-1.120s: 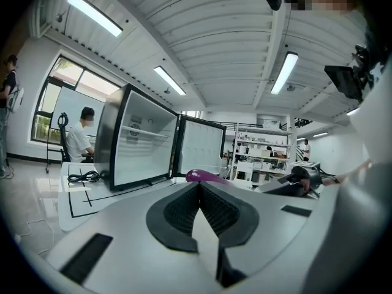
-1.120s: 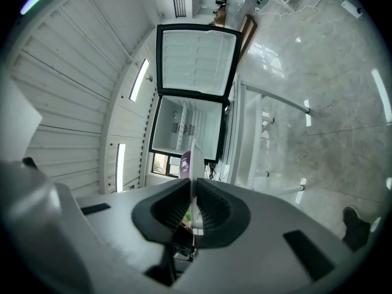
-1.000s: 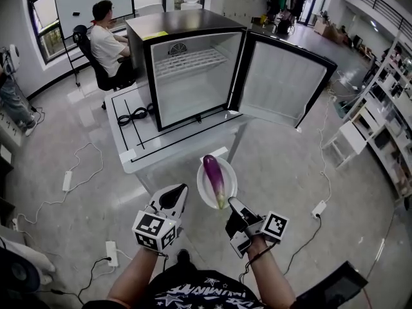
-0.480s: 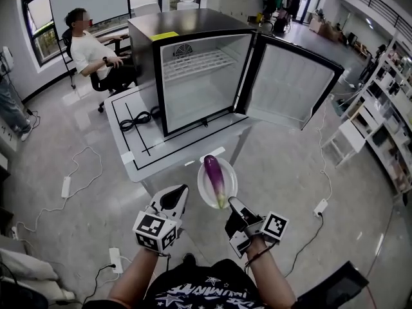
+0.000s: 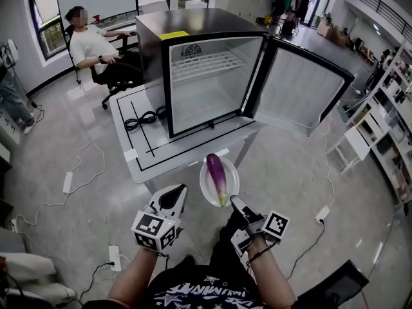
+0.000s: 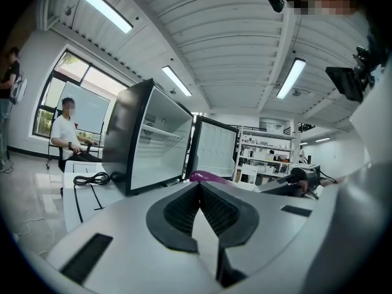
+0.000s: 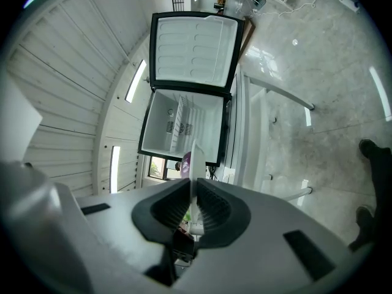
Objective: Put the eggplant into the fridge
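Left gripper (image 5: 172, 198): jaws together, empty. Right gripper (image 5: 234, 203): jaws clamped on the near rim of the plate (image 5: 206, 190). The eggplant (image 5: 216, 174) lies on the plate, long axis pointing away from the right gripper toward the open fridge (image 5: 207, 102) ahead.

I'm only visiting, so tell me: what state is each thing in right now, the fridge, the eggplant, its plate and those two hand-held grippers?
Black mini fridge: door swung wide open, inside empty.
Purple eggplant: lying on the plate, not yet in the fridge.
Round white plate: held up by its rim.
Right gripper: shut on the plate's rim.
Left gripper: shut, holding nothing.
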`<control>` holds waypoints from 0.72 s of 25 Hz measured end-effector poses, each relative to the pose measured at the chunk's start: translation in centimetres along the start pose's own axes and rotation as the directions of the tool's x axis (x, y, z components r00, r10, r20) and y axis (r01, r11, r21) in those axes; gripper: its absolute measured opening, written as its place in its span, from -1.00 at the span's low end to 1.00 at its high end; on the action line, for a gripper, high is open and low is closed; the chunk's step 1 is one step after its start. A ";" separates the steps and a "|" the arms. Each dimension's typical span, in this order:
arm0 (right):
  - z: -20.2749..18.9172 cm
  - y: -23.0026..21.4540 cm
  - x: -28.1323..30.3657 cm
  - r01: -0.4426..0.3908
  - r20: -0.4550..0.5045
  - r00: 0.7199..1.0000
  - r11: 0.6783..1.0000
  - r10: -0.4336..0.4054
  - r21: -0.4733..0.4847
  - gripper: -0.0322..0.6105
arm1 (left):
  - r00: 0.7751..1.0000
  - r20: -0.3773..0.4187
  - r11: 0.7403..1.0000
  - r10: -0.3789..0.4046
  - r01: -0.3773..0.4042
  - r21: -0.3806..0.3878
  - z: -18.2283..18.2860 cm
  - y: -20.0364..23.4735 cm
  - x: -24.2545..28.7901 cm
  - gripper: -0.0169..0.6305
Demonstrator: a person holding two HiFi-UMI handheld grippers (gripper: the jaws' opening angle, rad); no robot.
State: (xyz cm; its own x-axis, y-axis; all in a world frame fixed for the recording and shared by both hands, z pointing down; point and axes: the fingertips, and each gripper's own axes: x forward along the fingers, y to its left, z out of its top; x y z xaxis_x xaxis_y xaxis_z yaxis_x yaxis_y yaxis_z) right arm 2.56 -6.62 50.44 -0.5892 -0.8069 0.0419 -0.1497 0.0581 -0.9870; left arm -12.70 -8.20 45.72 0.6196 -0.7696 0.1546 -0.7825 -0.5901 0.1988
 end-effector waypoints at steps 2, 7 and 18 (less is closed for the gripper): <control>0.6 -0.3 0.9 -0.001 -0.019 1.000 1.000 0.001 -0.003 -0.82 | 1.000 0.002 1.000 0.021 -0.021 0.003 0.1 0.4 0.4 -0.92; 2.8 0.2 3.5 -0.024 -0.087 0.996 1.000 0.022 -0.020 -0.82 | 0.998 0.005 0.998 0.069 -0.069 0.000 0.9 1.3 2.6 -0.92; 9.1 -1.5 7.9 -0.040 -0.165 0.985 0.999 0.040 0.005 -0.82 | 0.990 -0.017 0.990 0.139 -0.138 0.014 1.7 2.7 9.4 -0.92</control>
State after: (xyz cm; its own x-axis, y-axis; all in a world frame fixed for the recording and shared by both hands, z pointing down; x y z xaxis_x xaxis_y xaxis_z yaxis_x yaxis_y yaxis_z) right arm 5.33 -18.44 50.80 -0.7176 -0.6959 0.0271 -0.1219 0.0872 -0.9887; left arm -9.12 -17.45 46.04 0.5061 -0.8397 0.1966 -0.8614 -0.4813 0.1621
